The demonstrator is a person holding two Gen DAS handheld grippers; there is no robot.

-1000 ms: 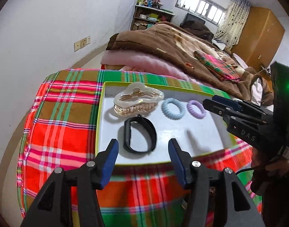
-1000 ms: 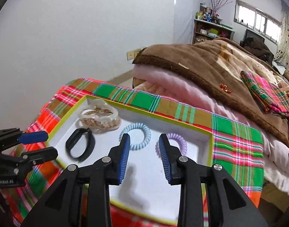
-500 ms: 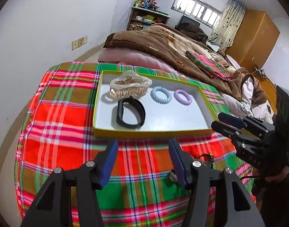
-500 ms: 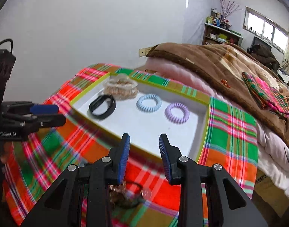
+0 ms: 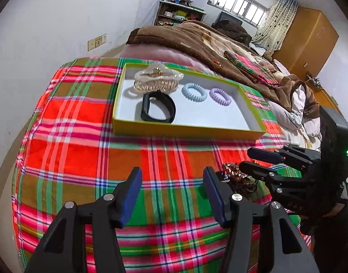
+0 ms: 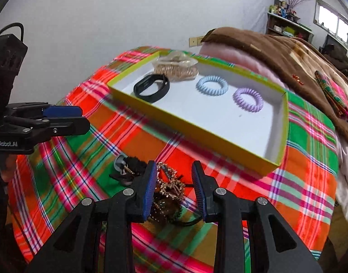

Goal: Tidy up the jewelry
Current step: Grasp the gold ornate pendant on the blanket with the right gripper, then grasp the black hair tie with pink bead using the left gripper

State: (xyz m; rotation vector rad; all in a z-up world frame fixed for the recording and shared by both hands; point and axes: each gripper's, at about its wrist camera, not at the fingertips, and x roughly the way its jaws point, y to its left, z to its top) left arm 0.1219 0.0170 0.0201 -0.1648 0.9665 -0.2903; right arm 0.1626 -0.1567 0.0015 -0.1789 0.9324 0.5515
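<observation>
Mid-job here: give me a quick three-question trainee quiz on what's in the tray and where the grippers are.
1. True or false: the black band lies in the tray.
2. How many coil hair ties are in the tray?
3. Which gripper has the loose jewelry pile between its fingers: A left, B right?

Key: 1 true. 2 two: blue and purple. 3 B, the right gripper, not clamped; the left gripper is over bare cloth.

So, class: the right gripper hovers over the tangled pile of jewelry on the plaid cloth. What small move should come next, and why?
Probably lower the right gripper a little and close on the gold chain piece atop the tangled pile. Its jaws stand open astride it without pressing, and the yellow-rimmed white tray has bare floor near the purple coil hair tie.
</observation>
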